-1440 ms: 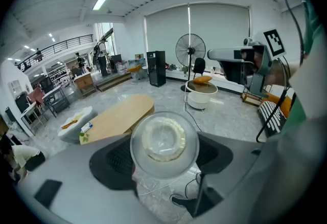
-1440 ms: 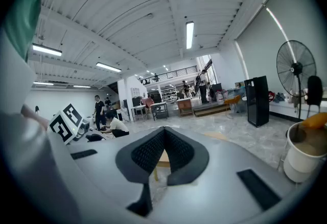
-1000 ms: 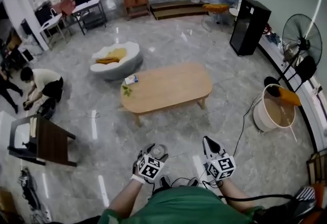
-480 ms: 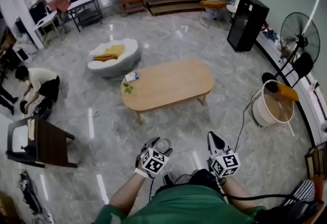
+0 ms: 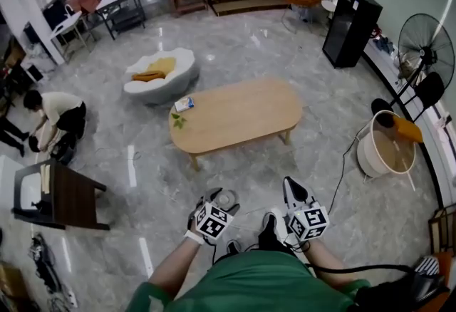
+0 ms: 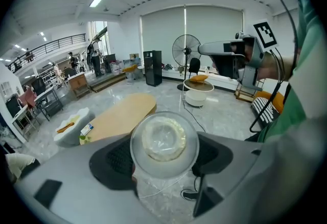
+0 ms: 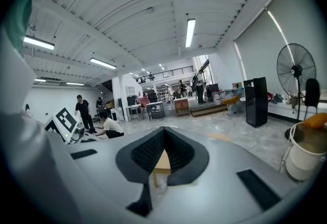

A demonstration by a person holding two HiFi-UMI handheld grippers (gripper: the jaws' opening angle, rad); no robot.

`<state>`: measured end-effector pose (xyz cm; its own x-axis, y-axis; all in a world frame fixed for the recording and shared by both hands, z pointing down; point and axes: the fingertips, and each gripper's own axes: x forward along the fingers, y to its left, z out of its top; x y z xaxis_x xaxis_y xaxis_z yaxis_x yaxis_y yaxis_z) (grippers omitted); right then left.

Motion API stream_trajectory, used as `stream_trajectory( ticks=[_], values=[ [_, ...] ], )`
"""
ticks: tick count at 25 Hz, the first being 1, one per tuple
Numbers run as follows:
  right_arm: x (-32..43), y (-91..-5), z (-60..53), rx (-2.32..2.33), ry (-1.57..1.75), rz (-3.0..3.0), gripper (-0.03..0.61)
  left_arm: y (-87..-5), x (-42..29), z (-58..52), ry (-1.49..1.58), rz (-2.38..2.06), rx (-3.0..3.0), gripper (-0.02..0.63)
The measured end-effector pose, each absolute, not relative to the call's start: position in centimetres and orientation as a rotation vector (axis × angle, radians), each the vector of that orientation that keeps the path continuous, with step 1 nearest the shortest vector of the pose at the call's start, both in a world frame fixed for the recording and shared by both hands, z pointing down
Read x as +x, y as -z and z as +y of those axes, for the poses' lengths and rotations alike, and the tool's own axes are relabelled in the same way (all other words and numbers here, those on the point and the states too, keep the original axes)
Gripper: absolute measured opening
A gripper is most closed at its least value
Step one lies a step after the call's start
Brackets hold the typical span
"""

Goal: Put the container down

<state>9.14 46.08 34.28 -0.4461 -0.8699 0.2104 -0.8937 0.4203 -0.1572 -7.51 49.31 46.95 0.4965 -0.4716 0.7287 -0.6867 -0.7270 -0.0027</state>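
A clear round container (image 6: 164,142) with crumpled plastic film inside sits between the black pads (image 6: 118,159) of my left gripper (image 6: 164,155), which is shut on it. In the head view that gripper (image 5: 219,205) is at the bottom centre above the grey floor, and the container (image 5: 226,198) shows at its tip. My right gripper (image 5: 292,188) is beside it on the right, pointing forward. In its own view the right gripper (image 7: 164,133) has its tips together and holds nothing. An oval wooden table (image 5: 239,115) stands ahead on the floor, apart from both grippers.
A small box (image 5: 184,104) and a green sprig lie at the table's left end. Around the table are a white seat with yellow cushion (image 5: 160,74), a black speaker (image 5: 351,26), a fan (image 5: 426,40), a white tub (image 5: 388,150), a dark side table (image 5: 68,200) and a crouching person (image 5: 53,115).
Both grippers have shifted slightly forward with the person, and the room has slid a little in the head view. The left gripper still holds the container.
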Motion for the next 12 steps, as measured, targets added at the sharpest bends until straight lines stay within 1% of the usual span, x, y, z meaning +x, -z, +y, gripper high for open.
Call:
stream_trajectory(
  ticks=[5, 12],
  values=[
    [12.0, -33.5, 40.6, 1.550, -0.365, -2.636, 0.014, -46.5, -4.8, 44.8, -1.076, -1.044, 2.415, 0.342],
    [17.4, -32.7, 33.5, 1.478, -0.383, -2.694, 0.014, -45.6, 0.7, 39.1, -1.072, -1.122, 2.342, 0.342]
  ],
)
